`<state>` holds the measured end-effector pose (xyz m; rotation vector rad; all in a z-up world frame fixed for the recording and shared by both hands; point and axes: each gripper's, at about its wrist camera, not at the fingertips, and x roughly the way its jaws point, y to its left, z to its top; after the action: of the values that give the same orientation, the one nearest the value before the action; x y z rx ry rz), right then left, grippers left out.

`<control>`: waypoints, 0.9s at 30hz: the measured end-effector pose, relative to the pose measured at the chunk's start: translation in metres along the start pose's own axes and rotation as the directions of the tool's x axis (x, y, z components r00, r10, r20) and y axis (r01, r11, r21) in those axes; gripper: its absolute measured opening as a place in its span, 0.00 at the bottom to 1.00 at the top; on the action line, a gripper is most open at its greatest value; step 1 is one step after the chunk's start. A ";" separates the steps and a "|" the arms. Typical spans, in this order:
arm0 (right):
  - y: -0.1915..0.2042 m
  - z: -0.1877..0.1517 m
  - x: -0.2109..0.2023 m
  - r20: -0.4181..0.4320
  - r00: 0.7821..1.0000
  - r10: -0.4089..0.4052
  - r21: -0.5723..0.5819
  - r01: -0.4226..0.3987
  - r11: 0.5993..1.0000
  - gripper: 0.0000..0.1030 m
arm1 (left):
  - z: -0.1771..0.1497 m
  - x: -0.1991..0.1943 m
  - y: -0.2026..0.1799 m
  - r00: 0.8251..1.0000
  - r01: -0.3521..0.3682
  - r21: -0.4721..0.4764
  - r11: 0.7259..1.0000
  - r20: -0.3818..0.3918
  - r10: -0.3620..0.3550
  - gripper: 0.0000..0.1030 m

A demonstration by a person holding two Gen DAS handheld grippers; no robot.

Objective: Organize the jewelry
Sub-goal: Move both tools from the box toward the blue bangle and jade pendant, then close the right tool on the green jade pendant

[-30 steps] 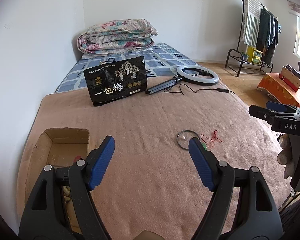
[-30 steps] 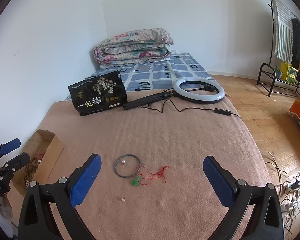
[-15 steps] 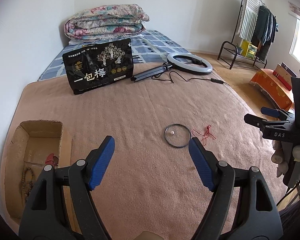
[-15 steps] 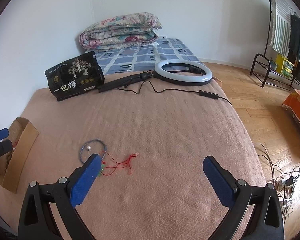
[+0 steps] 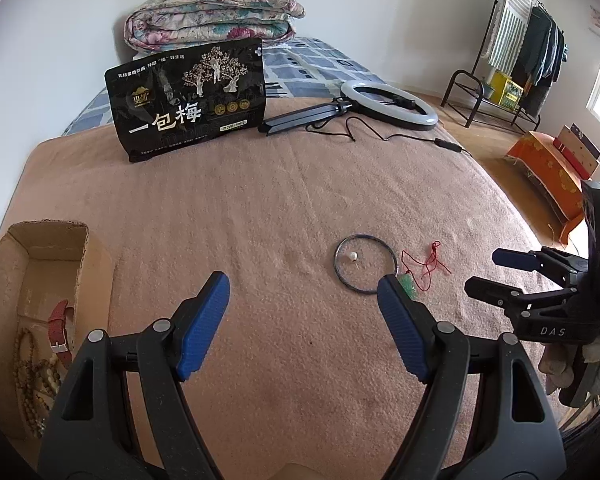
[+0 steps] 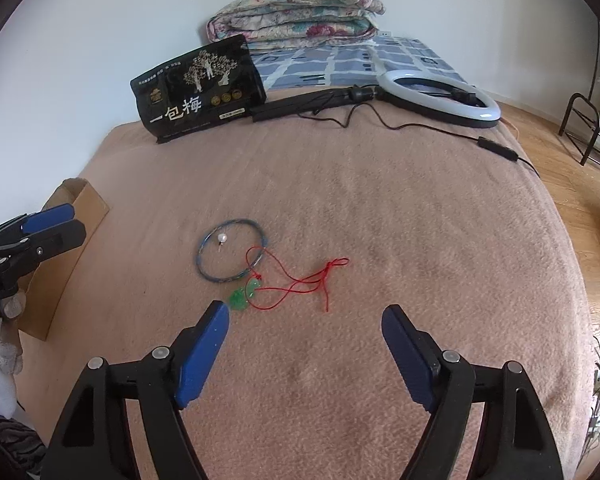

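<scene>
On the pink blanket lie a thin blue bangle (image 6: 199,256) with a pearl earring (image 6: 221,239) inside its circle, and a green pendant (image 6: 242,298) on a red cord (image 6: 300,280). My right gripper (image 6: 306,320) hovers just short of the pendant, its jaws closing with nothing between them. My left gripper (image 5: 304,296) stands open and empty left of the bangle (image 5: 335,264) and pendant (image 5: 406,282). A cardboard box (image 5: 40,240) at the left holds a red watch strap (image 5: 58,330) and wooden beads (image 5: 30,372).
A black snack bag (image 5: 188,100) stands at the blanket's far edge beside a ring light (image 5: 388,102) with its folded stand and trailing cable. A folded quilt (image 5: 212,16) lies behind. Wooden floor, a clothes rack and an orange-covered stool are at the right.
Both grippers have come down closer to the blanket and the jewelry. The right gripper's jaws have narrowed. The box's contents have come into the left wrist view.
</scene>
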<state>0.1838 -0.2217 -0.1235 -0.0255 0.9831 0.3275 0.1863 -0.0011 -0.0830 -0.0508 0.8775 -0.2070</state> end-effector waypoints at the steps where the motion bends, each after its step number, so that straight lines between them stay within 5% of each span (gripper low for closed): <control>1: 0.004 -0.001 0.004 -0.006 1.000 0.007 -0.009 -0.007 1.000 0.71 | 0.000 0.002 0.000 1.000 0.001 -0.001 1.000 -0.002 -0.001 0.76; 7: 0.028 -0.004 0.030 -0.053 0.998 0.028 -0.061 -0.032 0.998 0.50 | -0.004 0.014 0.002 1.000 -0.005 -0.002 1.000 -0.013 0.005 0.76; 21: 0.043 0.006 0.058 -0.077 0.996 -0.033 -0.117 0.024 0.993 0.42 | -0.011 0.036 0.009 1.000 -0.010 -0.012 1.000 -0.024 0.010 0.76; 27: 0.035 0.010 0.062 -0.082 0.995 -0.053 -0.130 0.042 0.991 0.26 | -0.013 0.044 0.006 0.999 0.017 -0.004 1.000 -0.031 -0.017 0.76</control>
<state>0.2132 -0.1710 -0.1642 -0.1809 1.0429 0.3474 0.2048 -0.0033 -0.1256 -0.0583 0.9090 -0.2223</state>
